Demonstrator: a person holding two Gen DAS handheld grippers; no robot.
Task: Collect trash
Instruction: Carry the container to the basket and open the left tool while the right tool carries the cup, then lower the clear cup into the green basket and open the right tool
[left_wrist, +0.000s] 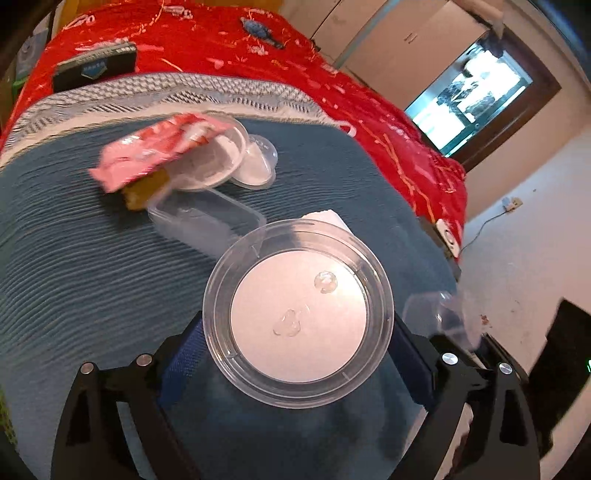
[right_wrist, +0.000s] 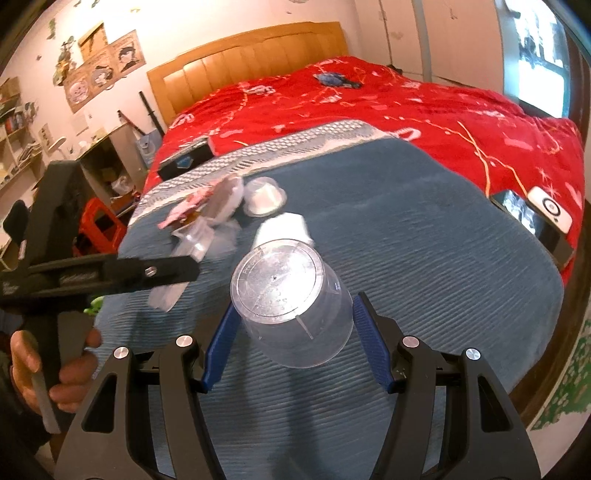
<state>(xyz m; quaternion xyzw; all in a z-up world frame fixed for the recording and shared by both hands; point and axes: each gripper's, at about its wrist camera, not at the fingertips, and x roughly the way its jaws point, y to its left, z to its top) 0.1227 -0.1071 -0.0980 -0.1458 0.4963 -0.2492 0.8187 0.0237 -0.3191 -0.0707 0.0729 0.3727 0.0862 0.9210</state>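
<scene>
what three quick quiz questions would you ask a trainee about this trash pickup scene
1. What does the right claw grip? A: clear cup. B: phone. C: pink wrapper.
2. True or false: the pink wrapper lies on the red quilt.
3. Fill in: the round tub between the left claw fingers opens toward the ___.

Key: 1 A. 2 False: it rests on clear containers over the blue blanket. 3 Camera.
</scene>
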